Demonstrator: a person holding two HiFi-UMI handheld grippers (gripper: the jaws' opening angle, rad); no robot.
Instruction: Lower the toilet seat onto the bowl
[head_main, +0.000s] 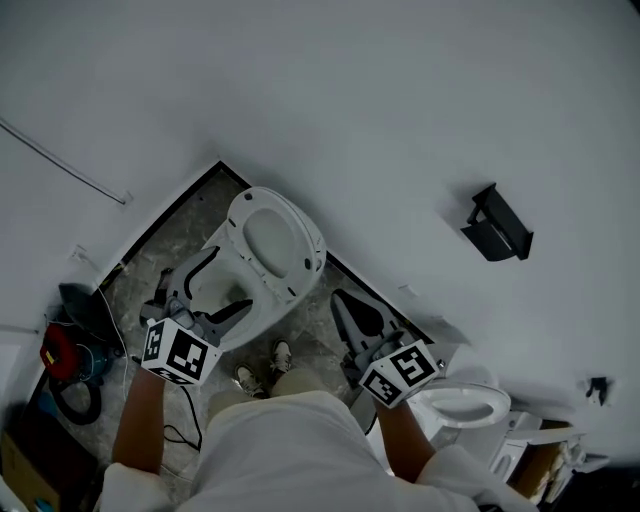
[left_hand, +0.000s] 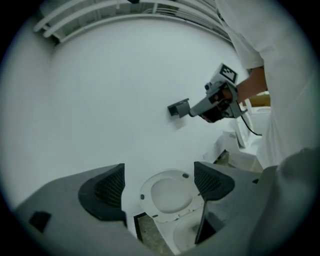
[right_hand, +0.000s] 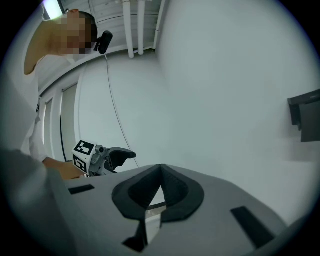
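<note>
A white toilet stands against the white wall. Its seat (head_main: 297, 226) is raised and leans back on the wall above the bowl (head_main: 262, 312). My left gripper (head_main: 230, 281) is open and hovers over the bowl, just below the seat and touching nothing. In the left gripper view the seat (left_hand: 167, 195) shows between the spread jaws, with the bowl (left_hand: 192, 232) below it. My right gripper (head_main: 345, 300) is shut and empty, held to the right of the toilet near the wall. In the right gripper view its jaws (right_hand: 161, 170) meet in front of bare wall.
A black holder (head_main: 497, 225) hangs on the wall to the right. A second white toilet (head_main: 460, 405) stands at the lower right. Red and black gear with cables (head_main: 60, 355) lies on the stone floor at the left. The person's shoes (head_main: 262, 368) are in front of the bowl.
</note>
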